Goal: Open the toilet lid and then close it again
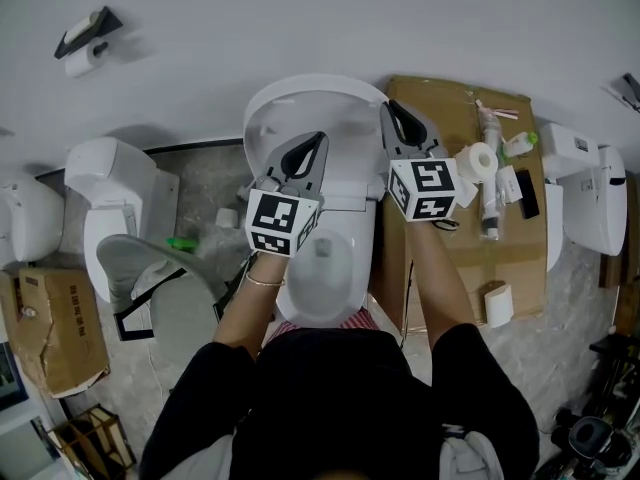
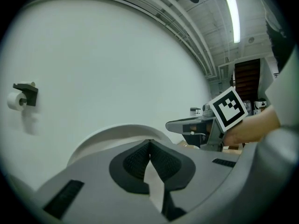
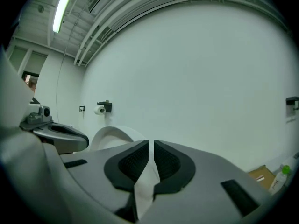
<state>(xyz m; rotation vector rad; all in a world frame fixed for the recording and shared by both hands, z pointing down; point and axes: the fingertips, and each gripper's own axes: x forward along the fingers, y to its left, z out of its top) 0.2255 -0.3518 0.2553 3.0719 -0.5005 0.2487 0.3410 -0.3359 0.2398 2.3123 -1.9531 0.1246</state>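
The left gripper has its jaws pressed together at the tips, and the right gripper shows only a thin slit between its jaws; neither clamps anything. The left one is in front of the toilet lid and the right one is at its right edge. The lid stands raised against the white wall, above the open bowl.

A wall holder carries a paper roll. A flat cardboard box bears 1 white roll, a bottle and a black slab. At the left stand a spare toilet and a torn carton.
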